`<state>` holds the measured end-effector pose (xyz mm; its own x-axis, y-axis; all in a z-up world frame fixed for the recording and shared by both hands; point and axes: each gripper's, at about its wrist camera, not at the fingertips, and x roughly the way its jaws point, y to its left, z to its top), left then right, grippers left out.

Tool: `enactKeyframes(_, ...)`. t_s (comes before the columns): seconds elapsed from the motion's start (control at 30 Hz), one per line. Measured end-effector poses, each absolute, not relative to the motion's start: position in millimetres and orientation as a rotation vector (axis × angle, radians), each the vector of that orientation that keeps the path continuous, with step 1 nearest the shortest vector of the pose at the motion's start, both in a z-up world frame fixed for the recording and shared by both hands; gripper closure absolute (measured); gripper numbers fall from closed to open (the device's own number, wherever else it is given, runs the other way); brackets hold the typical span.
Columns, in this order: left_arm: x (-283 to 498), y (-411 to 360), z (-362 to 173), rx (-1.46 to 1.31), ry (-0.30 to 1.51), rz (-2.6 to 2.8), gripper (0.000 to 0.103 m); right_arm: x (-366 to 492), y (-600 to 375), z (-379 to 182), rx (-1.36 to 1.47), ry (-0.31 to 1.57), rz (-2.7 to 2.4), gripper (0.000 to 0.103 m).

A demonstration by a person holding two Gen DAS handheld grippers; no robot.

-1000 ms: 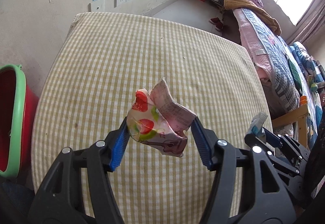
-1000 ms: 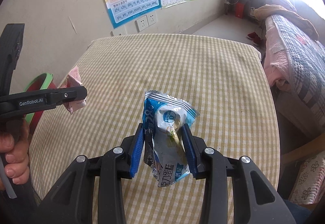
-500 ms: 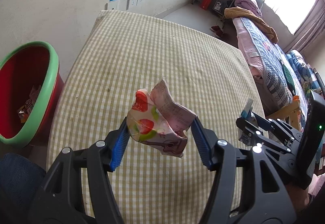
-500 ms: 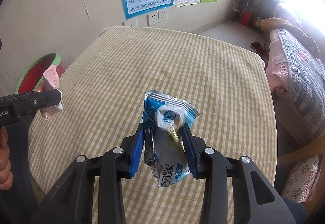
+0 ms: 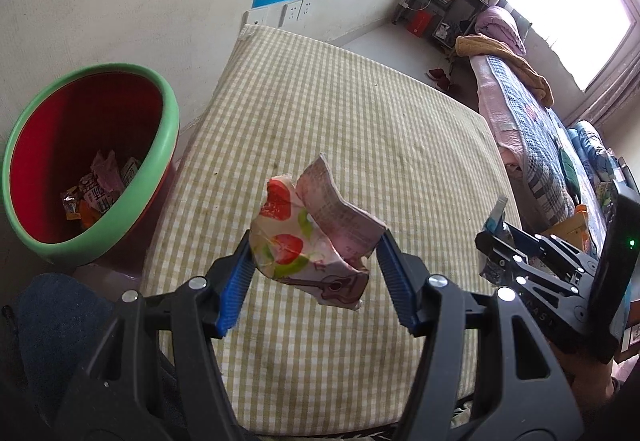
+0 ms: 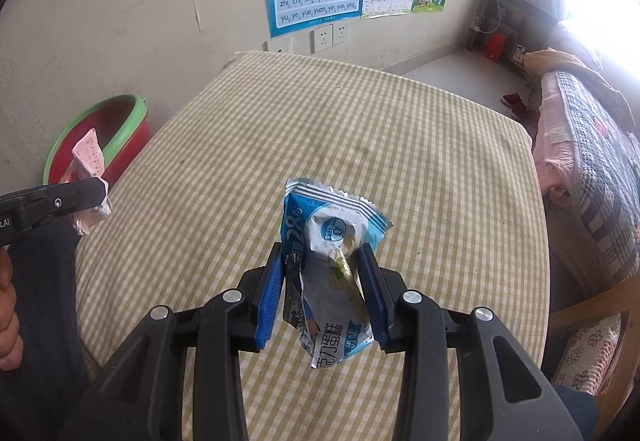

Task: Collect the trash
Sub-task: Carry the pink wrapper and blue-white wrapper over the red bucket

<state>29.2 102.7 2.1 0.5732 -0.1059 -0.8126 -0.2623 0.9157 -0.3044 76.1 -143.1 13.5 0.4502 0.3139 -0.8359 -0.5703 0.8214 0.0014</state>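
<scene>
A crumpled strawberry wrapper [image 5: 310, 245] is clamped in the left gripper [image 5: 314, 265], a blue foil wrapper [image 6: 332, 261] in the right gripper [image 6: 326, 291], above the checked worktop [image 5: 360, 129]. Both are judged light, soft, best pinched mid-body.

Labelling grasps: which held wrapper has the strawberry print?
The pink wrapper in the left gripper. It shows red strawberries; the right gripper holds a blue-and-silver wrapper without fruit.

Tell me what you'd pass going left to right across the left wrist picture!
Red bin with green rim → strawberry wrapper held in the left tongs → right tongs with a blue wrapper → bed.
</scene>
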Motion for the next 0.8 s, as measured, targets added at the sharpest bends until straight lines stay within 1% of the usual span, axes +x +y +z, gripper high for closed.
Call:
enactKeyframes(0.37, 25, 109, -5, -0.439, 0.966, 0.103, 0.045, 68, -122, 10, -0.314, 0.983, 0.609, 0.066)
enactKeyframes(0.8, 23, 133, 6, -0.443, 0.934, 0.134, 0.045, 76, -107, 2, -0.329, 1.009, 0.615, 0.066)
